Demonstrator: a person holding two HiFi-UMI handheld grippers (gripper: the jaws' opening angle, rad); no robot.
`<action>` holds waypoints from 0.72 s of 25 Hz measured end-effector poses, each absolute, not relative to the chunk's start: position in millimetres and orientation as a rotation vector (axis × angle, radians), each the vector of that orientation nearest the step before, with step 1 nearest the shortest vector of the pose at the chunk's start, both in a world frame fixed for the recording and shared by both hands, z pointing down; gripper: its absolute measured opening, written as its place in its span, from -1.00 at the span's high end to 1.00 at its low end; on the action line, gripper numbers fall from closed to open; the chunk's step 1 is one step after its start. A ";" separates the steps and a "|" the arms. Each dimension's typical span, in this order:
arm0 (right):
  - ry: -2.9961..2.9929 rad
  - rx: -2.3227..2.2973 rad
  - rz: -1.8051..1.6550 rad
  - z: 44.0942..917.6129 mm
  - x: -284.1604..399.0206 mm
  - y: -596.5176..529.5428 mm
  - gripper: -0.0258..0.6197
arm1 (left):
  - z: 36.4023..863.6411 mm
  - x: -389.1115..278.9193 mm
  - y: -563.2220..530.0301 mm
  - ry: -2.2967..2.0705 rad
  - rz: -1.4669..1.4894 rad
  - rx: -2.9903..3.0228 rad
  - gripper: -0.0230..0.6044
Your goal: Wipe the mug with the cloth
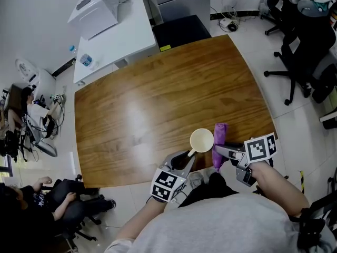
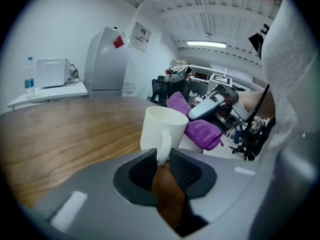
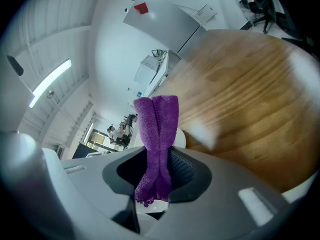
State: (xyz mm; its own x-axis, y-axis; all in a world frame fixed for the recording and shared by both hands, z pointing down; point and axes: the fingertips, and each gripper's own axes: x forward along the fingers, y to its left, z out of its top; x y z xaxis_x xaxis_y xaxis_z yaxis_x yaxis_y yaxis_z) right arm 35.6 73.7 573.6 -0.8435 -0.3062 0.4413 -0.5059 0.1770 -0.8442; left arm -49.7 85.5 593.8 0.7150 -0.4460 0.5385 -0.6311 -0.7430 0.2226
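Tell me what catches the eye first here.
A white mug stands at the near edge of the wooden table, its handle pinched by the left tool. Right beside it, the right tool grips a bright purple cloth, folded between its jaws.

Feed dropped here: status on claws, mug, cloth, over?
Left claw shut on mug handle. Right claw shut on purple cloth. Cloth beside mug. Nothing blocking.

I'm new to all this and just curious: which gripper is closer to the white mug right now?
Left. The left gripper has the mug by its handle, between its jaws. The right gripper, clamping the purple cloth, sits just beside the mug on its right.
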 end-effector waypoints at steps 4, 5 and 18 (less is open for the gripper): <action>-2.204 0.805 1.734 600.0 36.7 70.4 0.54 | 591.9 -47.9 84.9 -0.822 0.643 2.528 0.69; -2.187 0.808 1.732 606.4 37.4 70.2 0.54 | 591.5 -47.0 85.1 -0.820 0.641 2.526 0.69; -2.128 0.810 1.771 628.4 40.1 66.7 0.54 | 590.9 -45.8 84.9 -0.826 0.581 2.519 0.67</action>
